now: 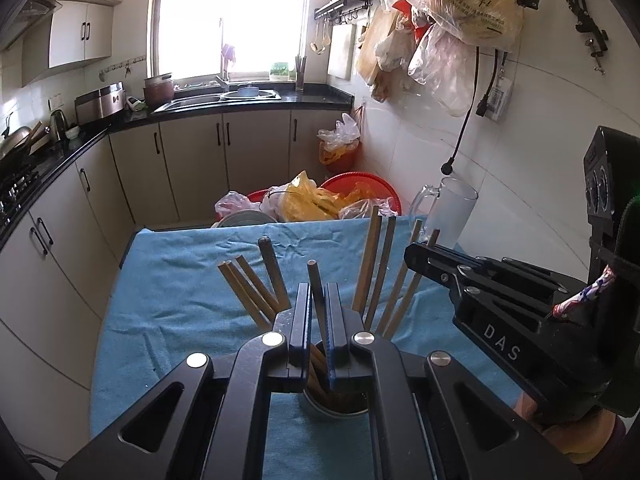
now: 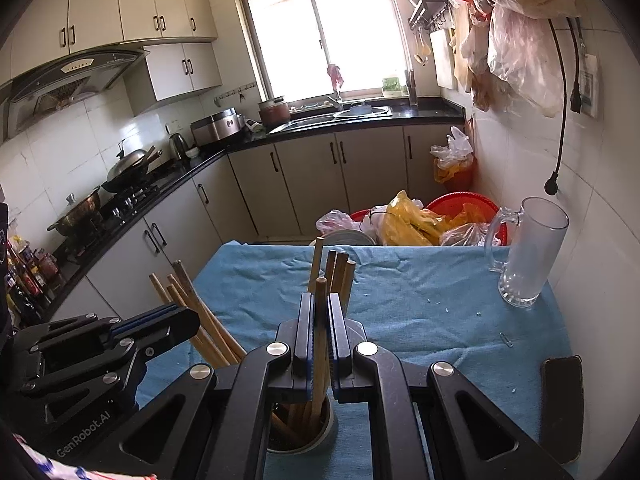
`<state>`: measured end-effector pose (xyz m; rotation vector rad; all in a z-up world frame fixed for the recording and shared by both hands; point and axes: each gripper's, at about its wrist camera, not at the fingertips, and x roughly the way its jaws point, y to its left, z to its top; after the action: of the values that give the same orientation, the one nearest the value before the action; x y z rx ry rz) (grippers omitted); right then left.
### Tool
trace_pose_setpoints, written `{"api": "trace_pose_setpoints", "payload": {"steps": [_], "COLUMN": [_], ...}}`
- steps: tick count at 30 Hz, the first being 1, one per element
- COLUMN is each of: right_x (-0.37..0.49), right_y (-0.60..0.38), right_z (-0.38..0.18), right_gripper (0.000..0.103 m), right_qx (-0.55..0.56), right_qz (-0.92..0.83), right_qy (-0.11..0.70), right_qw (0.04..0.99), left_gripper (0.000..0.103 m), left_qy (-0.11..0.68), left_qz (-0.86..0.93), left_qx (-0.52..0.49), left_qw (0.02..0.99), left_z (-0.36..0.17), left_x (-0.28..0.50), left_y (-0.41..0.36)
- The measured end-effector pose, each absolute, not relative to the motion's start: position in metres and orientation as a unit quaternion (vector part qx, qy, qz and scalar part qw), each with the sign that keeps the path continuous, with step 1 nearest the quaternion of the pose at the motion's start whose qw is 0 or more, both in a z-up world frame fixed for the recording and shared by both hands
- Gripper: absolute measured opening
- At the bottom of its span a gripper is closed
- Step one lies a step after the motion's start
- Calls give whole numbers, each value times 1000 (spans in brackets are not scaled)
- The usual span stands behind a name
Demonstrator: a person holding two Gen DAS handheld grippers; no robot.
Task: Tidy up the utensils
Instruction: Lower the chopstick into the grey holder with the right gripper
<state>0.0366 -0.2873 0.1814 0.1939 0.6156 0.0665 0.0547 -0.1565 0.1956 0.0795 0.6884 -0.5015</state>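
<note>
Each hand-held gripper, left (image 1: 319, 312) and right (image 2: 320, 316), clamps one near-upright chopstick (image 1: 318, 292) over the holder (image 2: 320, 432).

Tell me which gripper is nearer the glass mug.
Right. The right gripper, jaws shut on a chopstick over the holder, has the glass mug ahead to its right. The left gripper, also gripping a chopstick, sits on the right one's far side.

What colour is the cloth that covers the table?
The cloth is light blue and plain, seen best in the right wrist view.
</note>
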Motion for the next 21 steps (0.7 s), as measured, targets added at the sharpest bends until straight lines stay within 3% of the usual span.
{"api": "trace_pose_setpoints", "payload": {"steps": [21], "right_x": [41], "right_y": [-282], "right_z": [184], "right_gripper": [6], "right_qx": [99], "right_qz": [34], "right_qy": [305], "right_qw": [947], "left_gripper": [6], "left_qy": [337], "left_qz": [-240], "left_qx": [34], "left_qw": [910], "left_z": [197], "left_x": [56], "left_y": [-151]}}
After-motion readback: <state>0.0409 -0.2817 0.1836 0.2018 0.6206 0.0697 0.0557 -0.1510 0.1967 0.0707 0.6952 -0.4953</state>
